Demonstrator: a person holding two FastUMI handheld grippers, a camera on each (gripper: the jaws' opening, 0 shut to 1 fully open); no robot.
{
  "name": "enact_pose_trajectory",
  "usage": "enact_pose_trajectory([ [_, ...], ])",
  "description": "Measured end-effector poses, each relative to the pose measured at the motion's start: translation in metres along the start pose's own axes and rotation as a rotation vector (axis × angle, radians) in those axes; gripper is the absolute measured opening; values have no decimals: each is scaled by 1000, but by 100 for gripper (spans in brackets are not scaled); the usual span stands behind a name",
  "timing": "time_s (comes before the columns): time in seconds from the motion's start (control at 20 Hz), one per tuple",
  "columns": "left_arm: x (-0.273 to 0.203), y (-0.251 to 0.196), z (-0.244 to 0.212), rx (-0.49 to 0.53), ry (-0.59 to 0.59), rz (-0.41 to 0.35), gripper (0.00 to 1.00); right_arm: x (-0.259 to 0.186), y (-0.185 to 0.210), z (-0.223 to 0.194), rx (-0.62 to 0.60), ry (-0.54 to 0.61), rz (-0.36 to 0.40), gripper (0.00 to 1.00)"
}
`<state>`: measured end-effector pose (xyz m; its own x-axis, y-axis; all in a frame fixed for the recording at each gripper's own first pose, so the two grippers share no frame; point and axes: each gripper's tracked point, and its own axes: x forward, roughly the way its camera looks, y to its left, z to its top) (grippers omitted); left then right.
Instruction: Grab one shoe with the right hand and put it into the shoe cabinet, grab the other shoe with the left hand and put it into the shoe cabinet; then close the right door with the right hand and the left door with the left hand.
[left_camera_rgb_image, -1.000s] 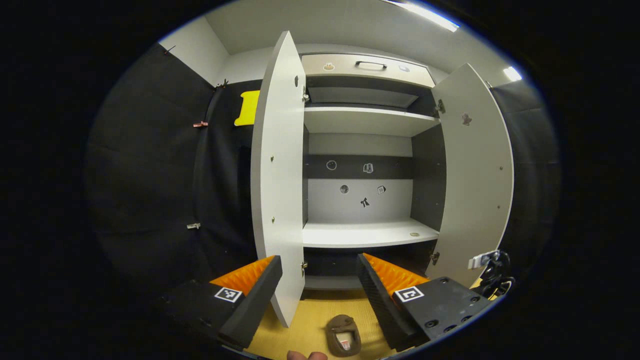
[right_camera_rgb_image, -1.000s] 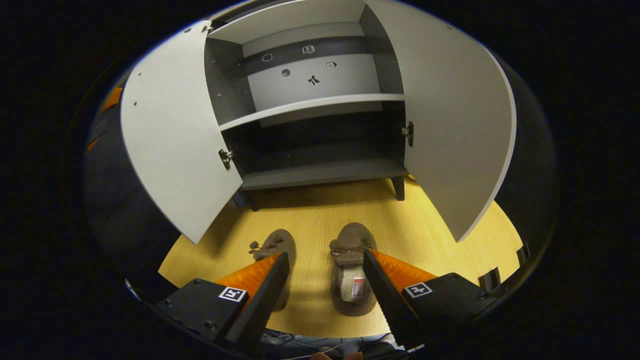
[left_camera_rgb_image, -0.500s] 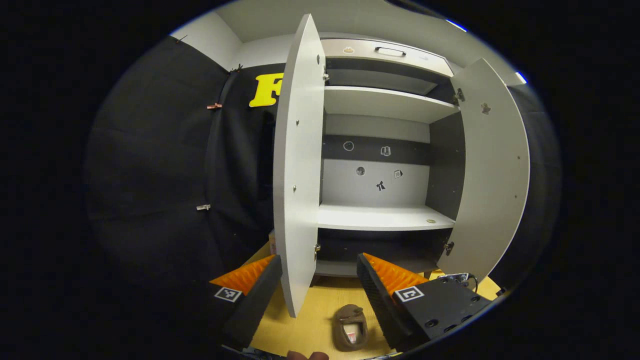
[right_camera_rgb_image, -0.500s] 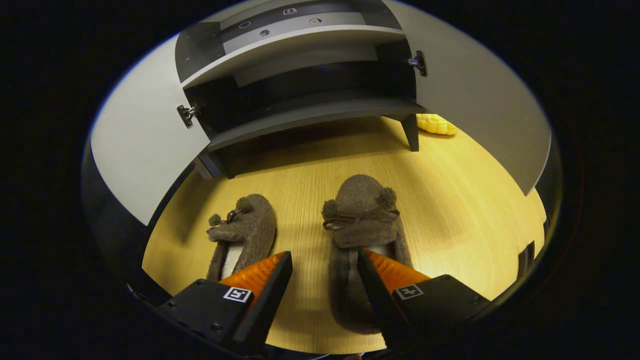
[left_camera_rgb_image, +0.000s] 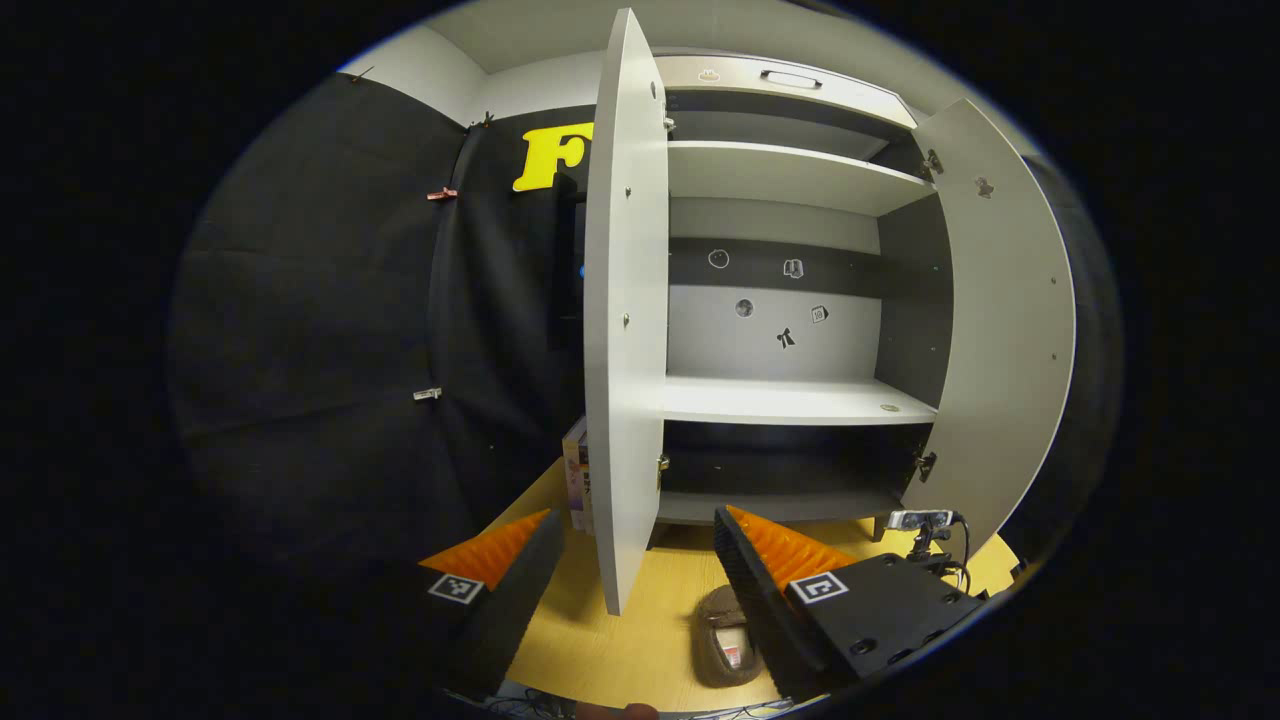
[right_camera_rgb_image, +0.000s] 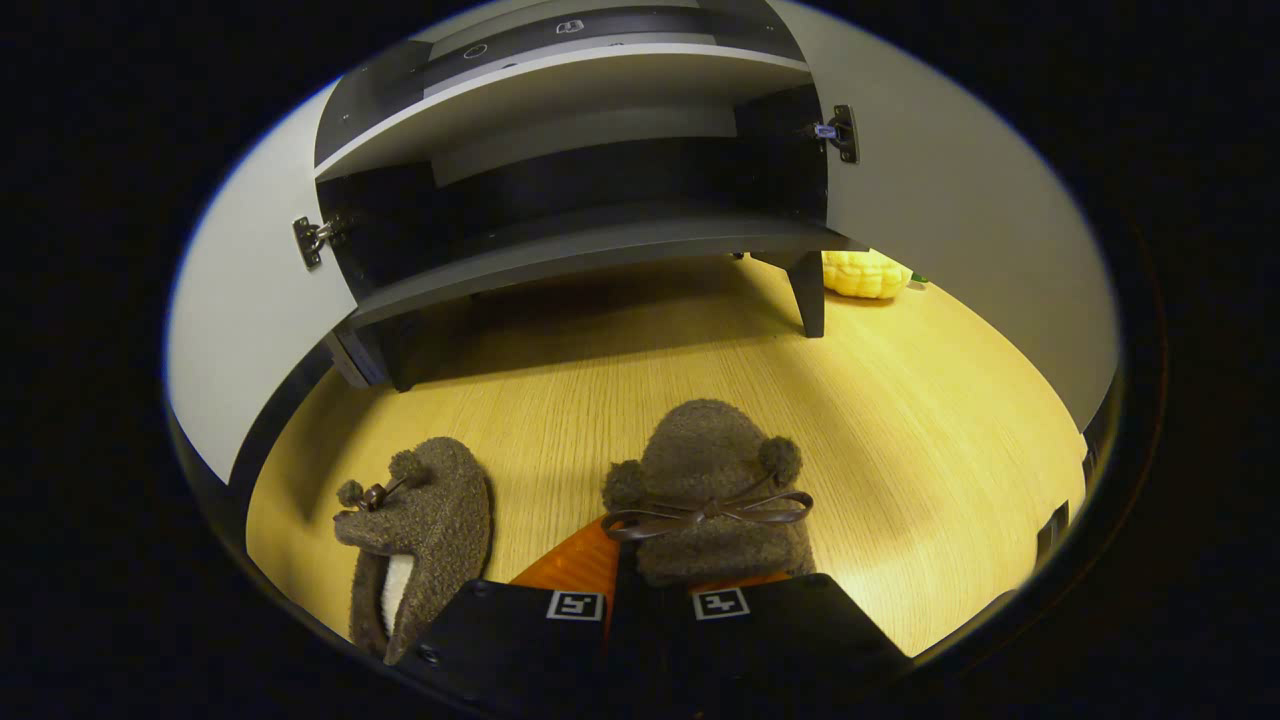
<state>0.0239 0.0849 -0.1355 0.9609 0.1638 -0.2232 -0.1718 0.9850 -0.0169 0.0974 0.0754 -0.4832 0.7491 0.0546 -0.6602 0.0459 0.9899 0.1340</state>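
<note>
- While I look along the right gripper (right_camera_rgb_image: 650, 590), I see a pale wood-grain floor (right_camera_rgb_image: 900, 420) running under the shoe cabinet (right_camera_rgb_image: 560, 250), which stands on short dark legs with both doors swung wide.
- From the left gripper view I see black cloth walling the booth to the left of the cabinet (left_camera_rgb_image: 790, 300), a white ceiling above, and a small box (left_camera_rgb_image: 574, 480) standing on the floor behind the left door (left_camera_rgb_image: 625, 300).
- Inside the cabinet I can make out two pale shelves, a dark lower bay, and a few small stickers on the back panel; the right door (left_camera_rgb_image: 1010, 320) stands open too.
- A yellow object (right_camera_rgb_image: 865, 272) lies on the floor just beyond the cabinet's right leg.
- My right gripper's fingers are drawn in on the heel end of the right slipper (right_camera_rgb_image: 710, 490); its long axis runs straight away from me, and its bowed toe with two pompoms points at the cabinet.
- The left slipper (right_camera_rgb_image: 420, 530) lies on the floor beside it, apart from it, its toe angled up and to the left, its pale lining showing.
- My left gripper (left_camera_rgb_image: 635, 560) hangs with fingers spread wide and nothing between them, above the floor in front of the left door's edge.
- Low in that view I see a brown slipper (left_camera_rgb_image: 725, 640) on the floor, partly hidden by the gripper's right finger.
</note>
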Motion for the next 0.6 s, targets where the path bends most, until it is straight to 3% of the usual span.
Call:
enact_pose_trajectory([
  [0.2, 1, -1, 0, -5, 8, -5, 95, -30, 2, 33, -48, -40, 40, 18],
  [0.6, 1, -16, 3, 47, 28, -48, 95, -116, 10, 155, 37, -97, 82, 18],
])
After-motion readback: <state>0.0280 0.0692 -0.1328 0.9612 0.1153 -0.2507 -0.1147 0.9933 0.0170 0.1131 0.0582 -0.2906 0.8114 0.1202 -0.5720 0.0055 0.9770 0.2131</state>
